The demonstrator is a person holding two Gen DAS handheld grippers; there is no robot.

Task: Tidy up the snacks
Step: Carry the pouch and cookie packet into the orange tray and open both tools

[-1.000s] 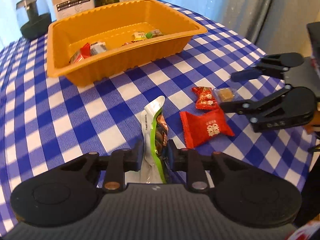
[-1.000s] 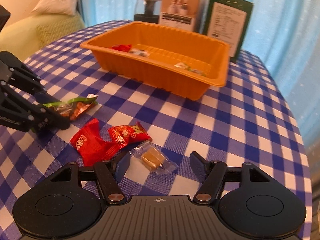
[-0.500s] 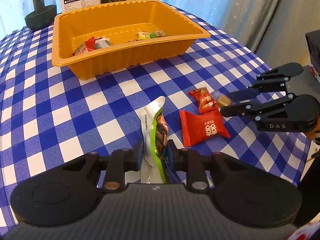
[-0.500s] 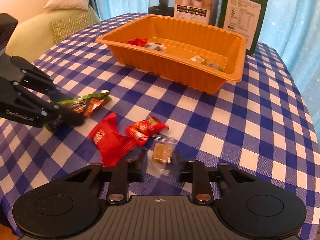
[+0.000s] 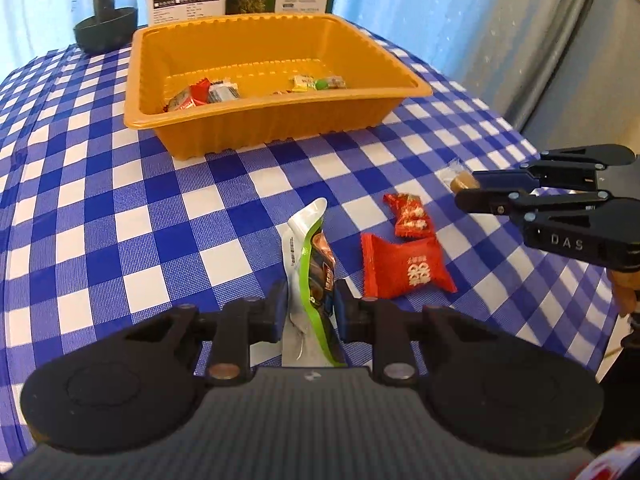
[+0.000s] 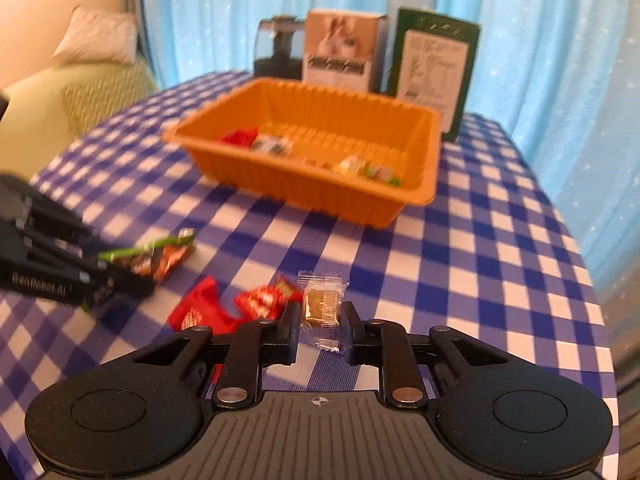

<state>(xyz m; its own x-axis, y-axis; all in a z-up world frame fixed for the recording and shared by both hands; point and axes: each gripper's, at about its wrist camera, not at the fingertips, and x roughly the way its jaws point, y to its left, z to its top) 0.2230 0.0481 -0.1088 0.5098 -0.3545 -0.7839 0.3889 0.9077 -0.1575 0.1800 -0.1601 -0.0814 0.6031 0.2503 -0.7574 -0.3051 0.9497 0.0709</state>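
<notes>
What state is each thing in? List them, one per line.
Left tool: shut on the green snack packet.
Right tool: just closed, shut on the clear-wrapped brown candy.
Large red candy: lying loose on the tablecloth.
Small red candy: lying loose, beside the large one.
Orange tray: upright, open-topped, a few wrapped candies inside.

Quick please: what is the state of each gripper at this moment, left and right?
Left gripper: shut on the green snack packet.
Right gripper: jaws have just closed, shut on the clear-wrapped brown candy.
</notes>
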